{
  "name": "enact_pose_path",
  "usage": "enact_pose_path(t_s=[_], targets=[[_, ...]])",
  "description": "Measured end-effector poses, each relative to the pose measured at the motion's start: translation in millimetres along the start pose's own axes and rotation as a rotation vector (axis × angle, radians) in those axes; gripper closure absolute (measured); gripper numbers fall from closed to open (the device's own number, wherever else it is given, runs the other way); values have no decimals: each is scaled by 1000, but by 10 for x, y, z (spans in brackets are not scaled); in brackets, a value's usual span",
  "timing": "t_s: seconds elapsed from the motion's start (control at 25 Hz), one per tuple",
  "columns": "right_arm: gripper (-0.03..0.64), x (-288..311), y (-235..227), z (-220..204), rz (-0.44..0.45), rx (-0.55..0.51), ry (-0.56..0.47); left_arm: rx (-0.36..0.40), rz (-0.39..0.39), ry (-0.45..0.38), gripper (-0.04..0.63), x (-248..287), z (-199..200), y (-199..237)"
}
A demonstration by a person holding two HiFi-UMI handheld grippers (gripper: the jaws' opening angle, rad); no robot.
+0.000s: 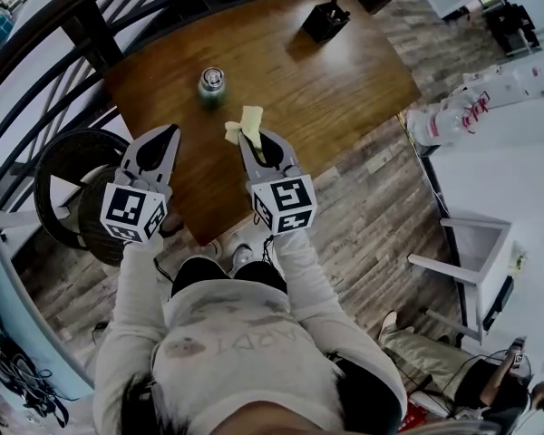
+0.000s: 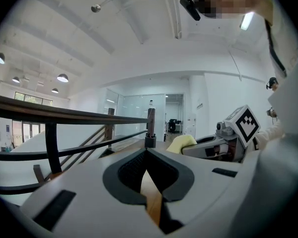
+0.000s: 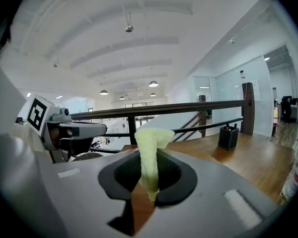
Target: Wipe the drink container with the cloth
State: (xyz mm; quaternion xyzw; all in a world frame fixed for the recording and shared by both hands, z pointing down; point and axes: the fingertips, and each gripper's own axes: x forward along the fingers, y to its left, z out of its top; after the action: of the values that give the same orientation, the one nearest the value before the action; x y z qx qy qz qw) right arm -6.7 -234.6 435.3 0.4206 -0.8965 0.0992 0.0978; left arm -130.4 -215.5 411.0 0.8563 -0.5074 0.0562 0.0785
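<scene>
A small green glass drink container (image 1: pixel 211 85) with a metal lid stands upright on the wooden table (image 1: pixel 326 89), a short way beyond both grippers. My right gripper (image 1: pixel 247 138) is shut on a pale yellow cloth (image 1: pixel 245 121), which sticks up from its tips just right of the container. In the right gripper view the cloth (image 3: pixel 151 138) rises from between the jaws of the right gripper (image 3: pixel 148 157). My left gripper (image 1: pixel 170 132) hovers over the table's near left edge, shut on nothing. The left gripper view shows the left gripper (image 2: pixel 147 151) with its tips together and the cloth (image 2: pixel 181 144) to its right. Neither gripper view shows the container.
A black pen holder (image 1: pixel 325 19) stands at the table's far right, also in the right gripper view as the pen holder (image 3: pixel 228 137). A dark railing (image 1: pixel 91 25) curves behind and left of the table. A round black seat (image 1: pixel 68 179) is at the left. White equipment (image 1: pixel 462 107) stands at the right.
</scene>
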Motion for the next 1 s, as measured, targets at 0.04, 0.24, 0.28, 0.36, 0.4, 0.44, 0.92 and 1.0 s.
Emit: enact_pose_path(t_s=[0.04,0.24,0.28,0.36,0.4,0.44,0.92,1.0], targets=[[557,-57,12,31,0,1,-9,-1,4,-6,594,-46,26,-34],[555,-325,59,174,13,-3,-53,12,25,-27,594,-244,148,-221],[555,-374,65,201,15,-6,-60,14,30,-31,594,-281,171,-256],[555,-468,81,261,18,-11,-75,14,43,-44,594,-354,220,-311],[555,-515,91,291,21,-14,-82,12,51,-53,594,-391,245,-334],[555,-562,103,319,23,-18,-89,10,59,-61,594,-430,268,-358],[555,-1140,279,527,48,-42,-160,11,100,-125,594,-889,461,-780],[555,-1215,297,554,52,-43,-173,15,108,-135,594,-948,491,-842]])
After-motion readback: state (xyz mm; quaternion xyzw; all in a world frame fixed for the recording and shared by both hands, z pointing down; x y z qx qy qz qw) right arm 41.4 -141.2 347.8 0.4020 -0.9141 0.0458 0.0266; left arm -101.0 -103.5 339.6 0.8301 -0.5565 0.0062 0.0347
